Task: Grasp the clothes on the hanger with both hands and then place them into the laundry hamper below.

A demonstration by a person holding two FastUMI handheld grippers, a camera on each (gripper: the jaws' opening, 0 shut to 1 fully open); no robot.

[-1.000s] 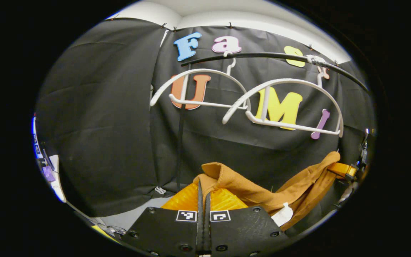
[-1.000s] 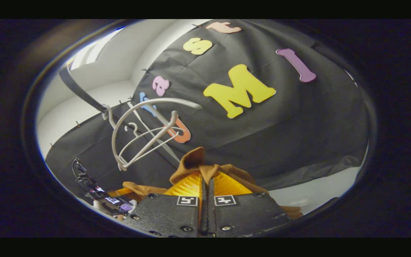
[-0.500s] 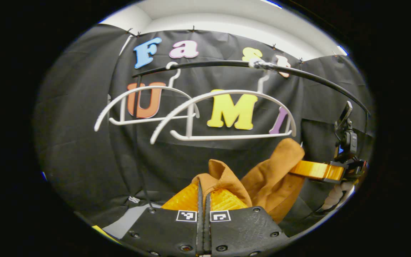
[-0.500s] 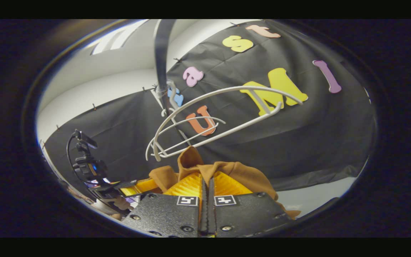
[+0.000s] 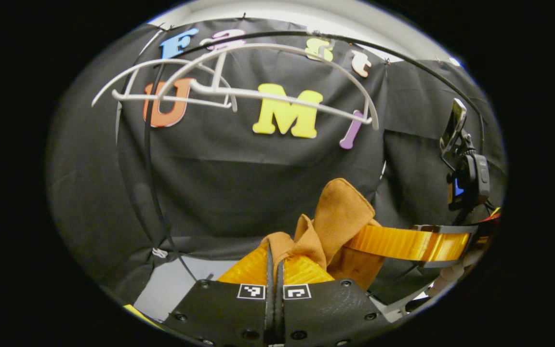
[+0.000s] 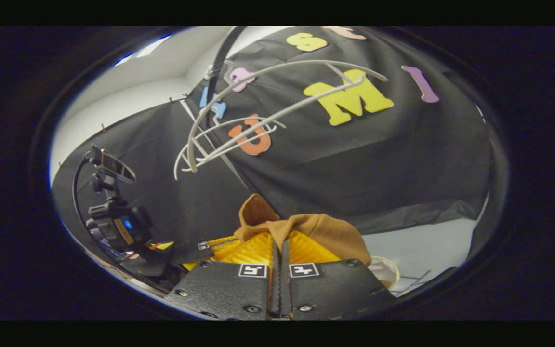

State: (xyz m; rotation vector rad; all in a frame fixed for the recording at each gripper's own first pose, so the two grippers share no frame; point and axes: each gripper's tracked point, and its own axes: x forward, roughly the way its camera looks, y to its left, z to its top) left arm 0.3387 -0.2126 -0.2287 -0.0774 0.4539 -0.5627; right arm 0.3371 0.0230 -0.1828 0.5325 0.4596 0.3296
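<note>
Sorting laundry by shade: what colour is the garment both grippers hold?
Plain tan-brown garment, best in the left gripper view.

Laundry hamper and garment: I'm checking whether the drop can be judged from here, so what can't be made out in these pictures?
- Hamper: whether the pale round rim low in the right gripper view belongs to it is unclear; the view's edge cuts it.
- Brown garment: its lower part, hidden behind the left gripper in the left gripper view, and behind the right gripper in the right gripper view.
- Garment type: too bunched to tell.
</note>
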